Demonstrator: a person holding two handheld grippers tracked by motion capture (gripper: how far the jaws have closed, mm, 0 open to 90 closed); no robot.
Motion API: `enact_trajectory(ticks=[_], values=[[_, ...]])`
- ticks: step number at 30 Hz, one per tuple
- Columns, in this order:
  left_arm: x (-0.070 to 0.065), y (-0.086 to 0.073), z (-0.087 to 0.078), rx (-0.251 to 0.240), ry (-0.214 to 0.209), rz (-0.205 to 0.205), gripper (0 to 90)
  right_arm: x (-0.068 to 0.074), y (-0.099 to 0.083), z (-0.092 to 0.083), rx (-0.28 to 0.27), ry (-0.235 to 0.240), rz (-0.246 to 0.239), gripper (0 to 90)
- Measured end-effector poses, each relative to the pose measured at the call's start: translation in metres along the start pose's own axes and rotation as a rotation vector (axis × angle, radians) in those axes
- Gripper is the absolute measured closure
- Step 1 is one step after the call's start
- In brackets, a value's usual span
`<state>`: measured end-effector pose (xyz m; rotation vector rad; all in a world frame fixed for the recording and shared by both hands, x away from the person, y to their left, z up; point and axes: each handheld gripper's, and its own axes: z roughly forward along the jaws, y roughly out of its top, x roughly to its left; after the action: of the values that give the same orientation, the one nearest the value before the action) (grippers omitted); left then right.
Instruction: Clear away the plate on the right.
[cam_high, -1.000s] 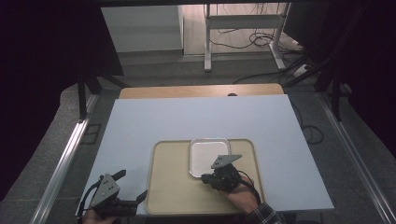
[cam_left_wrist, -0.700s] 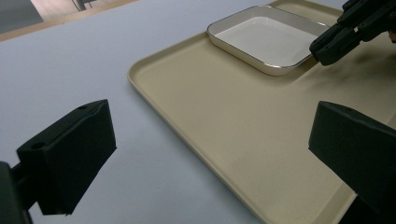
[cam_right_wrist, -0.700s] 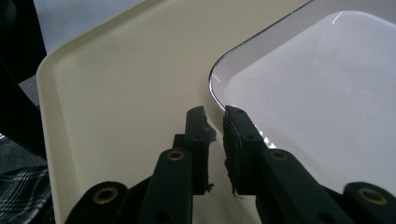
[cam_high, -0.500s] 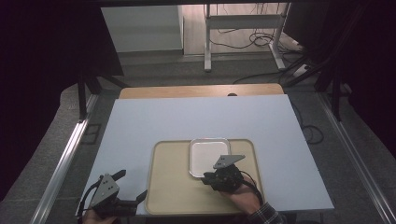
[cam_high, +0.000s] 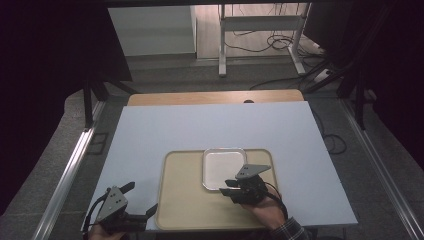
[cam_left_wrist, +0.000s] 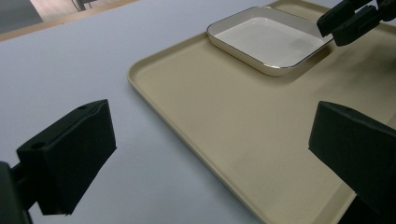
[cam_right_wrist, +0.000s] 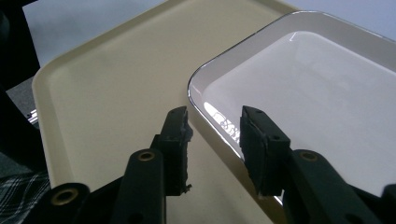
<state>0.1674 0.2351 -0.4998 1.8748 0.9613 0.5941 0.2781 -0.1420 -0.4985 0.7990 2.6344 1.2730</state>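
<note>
We see the right hand-held gripper (cam_high: 229, 190) low over the tray (cam_high: 185, 210), its jaws set a little apart on either side of the near rim of the white dish (cam_high: 220, 167): in the right gripper view (cam_right_wrist: 212, 128) one jaw stands outside the rim over the tray and the other over the inside of the dish, with a gap on both sides, so we cannot say it has a grip on the rim. A hand (cam_high: 265, 212) with a checked cuff holds it from the table's near edge. The dish is square with rounded corners and a thin dark line along its edge, empty, and sits flat in the far right part of the beige tray. The left hand-held gripper (cam_high: 141, 201) rests at the near left corner of the table (cam_high: 165, 130), its jaws spread wide with nothing between them; in the left gripper view (cam_left_wrist: 219, 154) they frame the tray's near left edge (cam_left_wrist: 159, 100), one jaw over the pale table surface, the other over the tray, and the dish (cam_left_wrist: 266, 39) lies farther off with the right hand-held gripper (cam_left_wrist: 348, 21) at its rim. The tray lies at the near middle of the table.
</note>
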Motion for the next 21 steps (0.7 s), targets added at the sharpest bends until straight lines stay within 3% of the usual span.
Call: enact_trajectory(ticks=[21], values=[[0.0, 0.0, 0.0, -0.001, 0.0, -0.001, 0.3, -0.01, -0.003, -0.02, -0.007, -0.058, -0.024, 37.9]])
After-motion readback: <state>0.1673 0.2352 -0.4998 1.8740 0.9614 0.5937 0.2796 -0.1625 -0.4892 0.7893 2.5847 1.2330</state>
